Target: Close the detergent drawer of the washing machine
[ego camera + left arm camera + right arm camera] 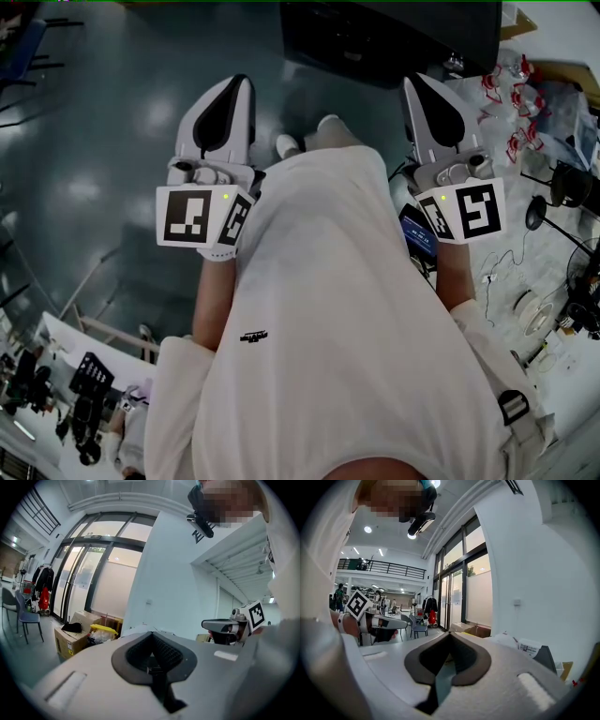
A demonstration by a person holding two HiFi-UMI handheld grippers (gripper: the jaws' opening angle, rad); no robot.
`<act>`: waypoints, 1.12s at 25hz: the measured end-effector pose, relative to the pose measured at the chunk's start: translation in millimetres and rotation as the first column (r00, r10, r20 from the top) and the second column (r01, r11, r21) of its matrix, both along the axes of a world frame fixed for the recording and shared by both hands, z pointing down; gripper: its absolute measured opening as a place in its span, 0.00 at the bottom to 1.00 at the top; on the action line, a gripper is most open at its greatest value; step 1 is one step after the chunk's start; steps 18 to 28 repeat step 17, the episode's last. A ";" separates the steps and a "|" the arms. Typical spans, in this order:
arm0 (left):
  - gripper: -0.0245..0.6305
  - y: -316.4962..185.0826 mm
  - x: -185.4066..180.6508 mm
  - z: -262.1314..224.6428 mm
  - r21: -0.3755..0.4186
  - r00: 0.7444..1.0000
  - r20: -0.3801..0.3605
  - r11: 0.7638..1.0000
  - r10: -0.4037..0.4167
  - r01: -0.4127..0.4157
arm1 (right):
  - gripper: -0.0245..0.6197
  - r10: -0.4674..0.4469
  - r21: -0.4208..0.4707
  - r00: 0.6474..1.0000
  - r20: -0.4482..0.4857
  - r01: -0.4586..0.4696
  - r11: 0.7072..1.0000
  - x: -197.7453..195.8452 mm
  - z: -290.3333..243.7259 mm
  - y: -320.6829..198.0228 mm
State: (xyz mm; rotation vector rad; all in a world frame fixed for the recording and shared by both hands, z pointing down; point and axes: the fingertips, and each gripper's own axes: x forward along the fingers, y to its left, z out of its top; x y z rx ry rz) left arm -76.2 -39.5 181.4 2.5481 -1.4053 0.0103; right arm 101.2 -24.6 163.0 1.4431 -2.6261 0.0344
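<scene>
No washing machine or detergent drawer shows clearly in any view. In the head view I hold both grippers close against a white shirt (337,309), jaws pointing forward. My left gripper (242,82) is at the left and my right gripper (412,82) at the right, each with its marker cube behind it. Both are shut with nothing between the jaws. The left gripper view looks over the left gripper (151,635) at a white wall and glass doors. The right gripper (449,635) faces a hall with windows. A dark boxy object (394,37) stands just ahead; I cannot tell what it is.
A cluttered white table (548,234) with cables and plastic items runs along the right. A low white bench (70,342) with gear sits at the lower left. Cardboard boxes (70,637) and a chair (26,618) stand by the glass doors. Grey floor (103,122) lies ahead on the left.
</scene>
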 end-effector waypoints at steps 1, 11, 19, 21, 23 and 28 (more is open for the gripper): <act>0.06 0.3 0.9 -0.3 0.000 1.000 0.001 1.000 0.002 -0.002 | 0.04 0.000 0.000 1.000 0.001 0.000 1.000 0.2 -0.1 0.9; 0.06 4.7 8.0 1.7 -0.011 1.000 -0.001 1.000 0.025 -0.025 | 0.04 -0.001 0.000 1.000 0.003 0.001 1.000 -2.1 1.1 5.2; 0.06 -0.4 4.9 3.8 -0.012 1.000 -0.004 1.000 0.025 -0.025 | 0.04 0.005 0.000 1.000 0.002 -0.005 1.000 -4.6 2.2 1.4; 0.06 -0.4 4.9 3.8 -0.012 1.000 -0.004 1.000 0.025 -0.025 | 0.04 0.005 0.000 1.000 0.002 -0.005 1.000 -4.6 2.2 1.4; 0.06 -0.4 4.9 3.8 -0.012 1.000 -0.004 1.000 0.025 -0.025 | 0.04 0.005 0.000 1.000 0.002 -0.005 1.000 -4.6 2.2 1.4; 0.06 -0.4 4.9 3.8 -0.012 1.000 -0.004 1.000 0.025 -0.025 | 0.04 0.005 0.000 1.000 0.002 -0.005 1.000 -4.6 2.2 1.4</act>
